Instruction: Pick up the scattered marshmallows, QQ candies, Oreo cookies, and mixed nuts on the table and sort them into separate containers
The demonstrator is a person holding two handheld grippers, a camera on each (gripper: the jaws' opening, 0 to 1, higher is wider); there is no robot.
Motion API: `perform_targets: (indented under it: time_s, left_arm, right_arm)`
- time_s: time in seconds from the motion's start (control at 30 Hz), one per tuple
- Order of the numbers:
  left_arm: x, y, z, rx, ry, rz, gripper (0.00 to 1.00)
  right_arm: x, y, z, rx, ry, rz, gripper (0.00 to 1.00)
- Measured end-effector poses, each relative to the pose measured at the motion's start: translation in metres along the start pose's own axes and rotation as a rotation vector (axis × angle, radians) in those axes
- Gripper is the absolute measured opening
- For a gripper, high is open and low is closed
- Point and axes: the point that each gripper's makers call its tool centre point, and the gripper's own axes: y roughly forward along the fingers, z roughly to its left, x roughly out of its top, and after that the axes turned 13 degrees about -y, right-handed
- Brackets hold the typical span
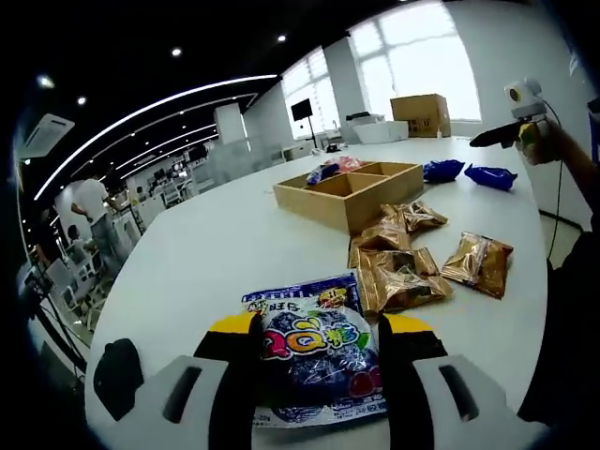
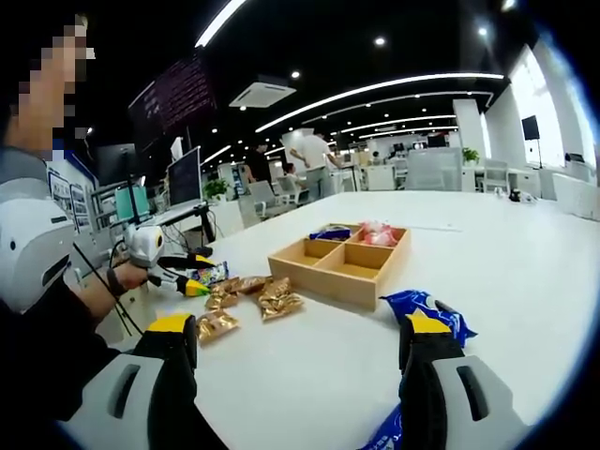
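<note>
My left gripper [image 1: 319,330] is shut on a blue QQ candy packet [image 1: 314,352], low over the near end of the white table. Past it lie several gold nut packets [image 1: 398,278], then the wooden divided tray [image 1: 309,208], whose far compartments hold a blue and a pink packet [image 1: 349,165]. Two blue Oreo packets [image 1: 441,170] lie right of the tray. My right gripper [image 2: 300,330] stands open over the table, a blue Oreo packet [image 2: 424,305] just beyond its right jaw. In the right gripper view the left gripper [image 2: 178,274] holds the candy packet [image 2: 212,274] left of the tray [image 2: 319,281].
A cardboard box [image 1: 422,114] stands at the table's far end. A person's arm and sleeve [image 2: 37,281] reach in from the left. Desks, monitors [image 2: 185,176] and standing people [image 2: 314,155] fill the office behind. Bare white tabletop [image 2: 487,253] spreads right of the tray.
</note>
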Motion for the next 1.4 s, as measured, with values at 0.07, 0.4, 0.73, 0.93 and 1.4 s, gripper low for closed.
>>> perform_targets:
  time_s: [0.07, 0.4, 0.73, 0.93, 1.4]
  left_arm:
    - [0.0, -0.0002, 0.0001, 0.001, -0.001, 0.002, 0.53]
    - [-0.0009, -0.0019, 0.0, 0.007, -0.005, 0.026, 0.46]
    - [-0.001, -0.0016, 0.0021, 0.006, -0.02, 0.049, 0.44]
    - [-0.0001, -0.0022, 0.0029, 0.006, -0.034, 0.049, 0.39]
    - [0.0069, -0.0056, 0.0068, 0.015, -0.102, 0.019, 0.22]
  right_arm:
    - [0.0009, -0.0003, 0.0001, 0.0, -0.003, -0.001, 0.84]
    - [0.0037, -0.0008, -0.0007, -0.002, -0.009, -0.005, 0.84]
    - [0.0022, 0.0002, -0.0008, -0.004, -0.004, -0.007, 0.84]
    - [0.0003, -0.0018, -0.002, -0.012, 0.0, -0.005, 0.84]
    - [0.0006, -0.0046, -0.0038, -0.017, -0.002, -0.01, 0.84]
